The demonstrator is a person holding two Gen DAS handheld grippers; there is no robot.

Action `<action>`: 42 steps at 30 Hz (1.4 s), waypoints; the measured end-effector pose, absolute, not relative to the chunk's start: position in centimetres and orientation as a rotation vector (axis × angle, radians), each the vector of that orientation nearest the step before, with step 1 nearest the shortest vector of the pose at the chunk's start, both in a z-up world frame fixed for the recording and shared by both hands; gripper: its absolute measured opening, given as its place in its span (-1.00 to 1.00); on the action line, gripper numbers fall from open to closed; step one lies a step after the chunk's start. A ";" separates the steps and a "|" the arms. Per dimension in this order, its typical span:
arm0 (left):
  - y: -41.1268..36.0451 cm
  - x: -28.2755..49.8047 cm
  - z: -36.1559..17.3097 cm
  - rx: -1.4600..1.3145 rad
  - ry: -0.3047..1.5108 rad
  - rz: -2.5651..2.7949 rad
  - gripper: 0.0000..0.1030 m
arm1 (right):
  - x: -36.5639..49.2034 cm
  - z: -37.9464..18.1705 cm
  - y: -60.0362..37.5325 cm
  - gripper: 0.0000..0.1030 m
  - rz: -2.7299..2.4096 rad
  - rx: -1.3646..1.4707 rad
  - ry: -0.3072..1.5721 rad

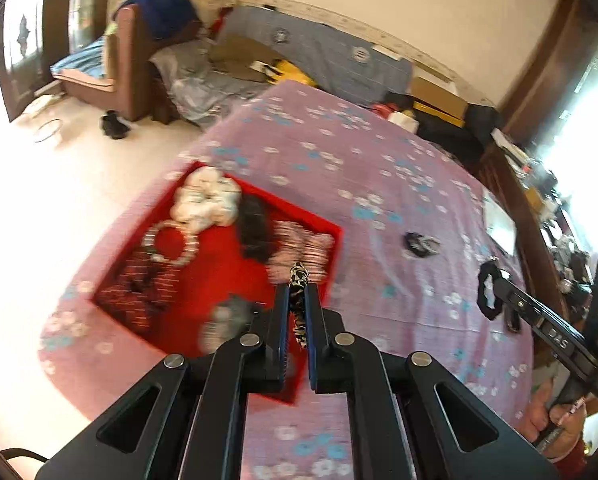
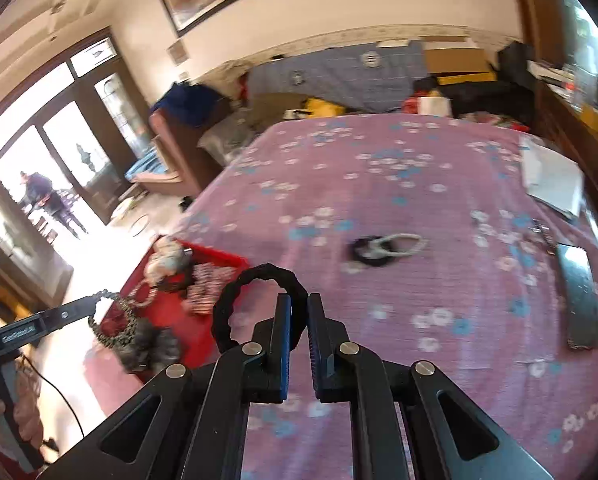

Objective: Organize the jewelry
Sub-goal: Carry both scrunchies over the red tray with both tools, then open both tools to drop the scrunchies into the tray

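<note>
Red tray (image 1: 331, 236); pink bedsheet (image 1: 379, 184) with white and blue flowers; black-and-cream spotted scrunchie (image 1: 299, 280); plain black scrunchie (image 2: 235, 300); white scrunchie (image 1: 207, 200).

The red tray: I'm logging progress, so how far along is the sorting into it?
Done: the red tray already holds a white scrunchie, a beaded bracelet and several other pieces.
In hand: the left gripper is shut on a leopard scrunchie over the tray; the right gripper is shut on a black scrunchie.
Left: both of those, plus a black and white pair lying on the bedspread.
</note>
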State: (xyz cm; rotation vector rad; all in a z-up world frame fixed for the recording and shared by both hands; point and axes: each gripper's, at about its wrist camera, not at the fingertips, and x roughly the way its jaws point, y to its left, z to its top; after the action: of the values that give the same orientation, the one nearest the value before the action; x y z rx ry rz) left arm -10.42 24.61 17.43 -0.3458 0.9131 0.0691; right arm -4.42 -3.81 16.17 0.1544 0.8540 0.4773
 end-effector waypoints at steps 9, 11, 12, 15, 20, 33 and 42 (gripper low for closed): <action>29.3 -9.6 15.7 -0.325 0.954 0.141 -0.87 | -4.4 14.9 4.7 -0.82 0.608 0.102 0.913; 29.9 -9.1 15.0 -0.324 0.970 0.142 -0.87 | -4.4 14.7 6.1 -0.82 0.627 0.090 0.929; 30.3 -8.8 14.5 -0.324 0.982 0.145 -0.87 | -4.3 14.4 7.0 -0.82 0.637 0.081 0.940; 31.1 -8.1 12.7 -0.330 1.019 0.153 -0.86 | -3.9 13.7 9.3 -0.82 0.649 0.053 0.974; 32.7 -7.9 9.7 -0.293 1.076 0.228 -0.86 | -2.4 11.8 12.8 -0.81 0.639 0.010 1.038; 35.5 -8.2 8.6 -0.322 1.089 0.217 -0.86 | -0.2 6.7 19.5 -0.81 0.590 -0.134 1.159; 36.3 -9.2 11.5 -0.317 1.021 0.253 -0.08 | -0.1 6.3 21.4 -0.65 0.610 -0.134 1.160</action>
State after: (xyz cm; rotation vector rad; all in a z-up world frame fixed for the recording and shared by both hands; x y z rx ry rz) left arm -9.20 36.26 11.49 -0.3168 1.0206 0.2530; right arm -0.13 21.35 6.35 -0.1336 1.1600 0.6102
